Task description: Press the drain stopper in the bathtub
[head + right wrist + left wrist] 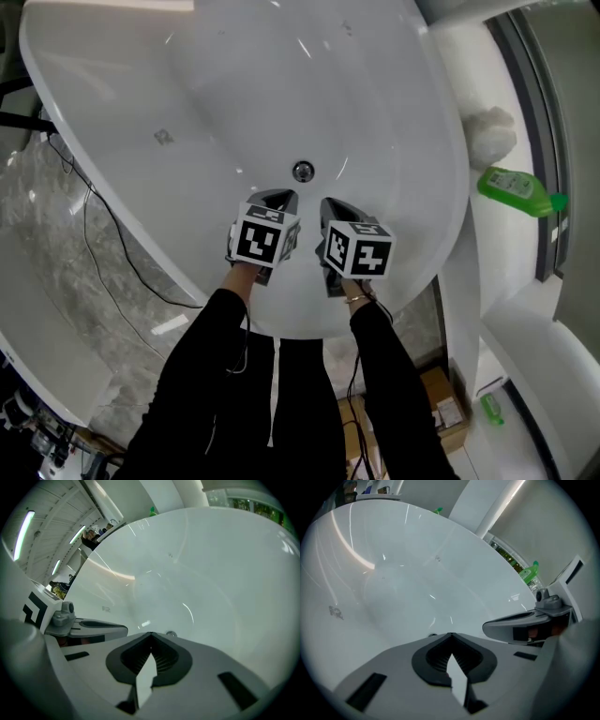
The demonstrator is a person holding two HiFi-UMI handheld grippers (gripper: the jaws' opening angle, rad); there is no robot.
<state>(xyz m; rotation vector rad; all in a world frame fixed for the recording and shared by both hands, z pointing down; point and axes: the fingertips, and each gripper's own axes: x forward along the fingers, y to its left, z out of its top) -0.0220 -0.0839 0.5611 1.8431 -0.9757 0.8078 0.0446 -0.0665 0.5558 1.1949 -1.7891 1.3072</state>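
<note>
The round chrome drain stopper (pixel 302 172) sits in the floor of the white bathtub (pixel 112 112). My left gripper (pixel 283 198) hovers just below it, its jaws shut with nothing between them. Beside it on the right, my right gripper (pixel 331 205) is also shut and empty. Neither touches the stopper. In the right gripper view the stopper (pixel 171 633) peeks just past my right gripper (pixel 151 633), with the left gripper's fingers (pixel 93 628) at the left. In the left gripper view, my left gripper (pixel 449 633) hides all but an edge of the stopper (pixel 432 635).
A green bottle (pixel 520 190) lies on the white ledge to the tub's right, near a white sponge-like lump (pixel 489 133). Black cables (pixel 103 248) run over the marble floor at left. A cardboard box (pixel 441 398) stands below the tub's near rim.
</note>
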